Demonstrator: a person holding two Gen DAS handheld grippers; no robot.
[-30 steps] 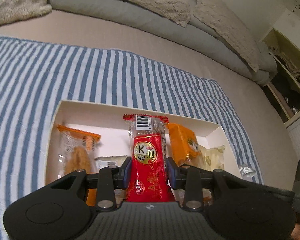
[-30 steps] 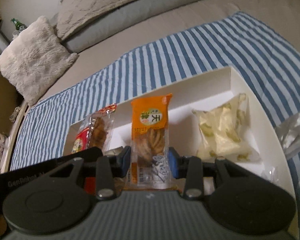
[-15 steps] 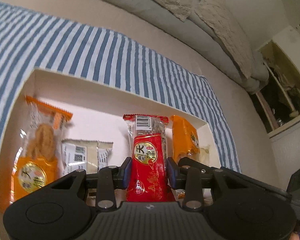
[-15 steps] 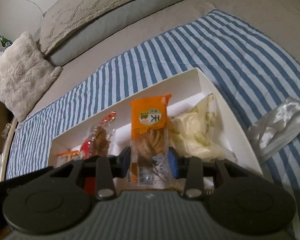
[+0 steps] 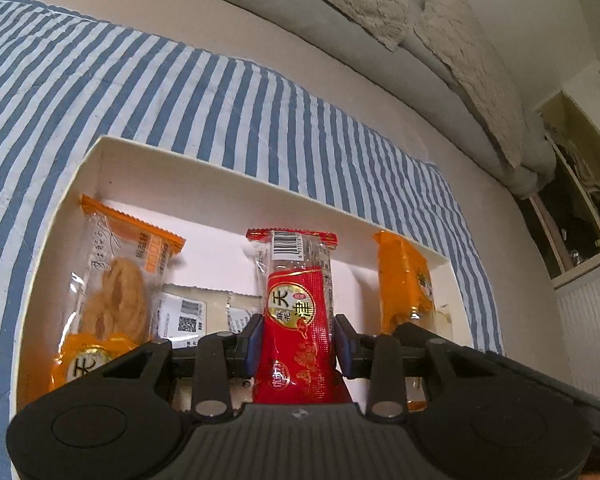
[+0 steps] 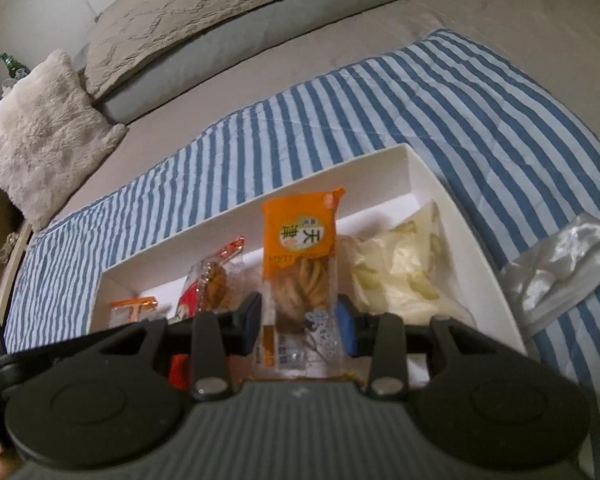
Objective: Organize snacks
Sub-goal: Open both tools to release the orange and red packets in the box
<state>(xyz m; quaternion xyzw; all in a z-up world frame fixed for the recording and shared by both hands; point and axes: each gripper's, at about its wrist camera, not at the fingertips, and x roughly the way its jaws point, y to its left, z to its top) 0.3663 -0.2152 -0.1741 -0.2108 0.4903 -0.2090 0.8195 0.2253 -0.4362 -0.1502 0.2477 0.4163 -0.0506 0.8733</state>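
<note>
Fingers of the left gripper (image 5: 299,342) are clamped on a red foil snack packet (image 5: 296,320) above the white rectangular cardboard box (image 5: 236,176); the right gripper (image 6: 299,320) pinches an orange-topped clear packet (image 6: 300,280). Crowded packets below could be crushed or overlapped if either is lowered carelessly.
</note>
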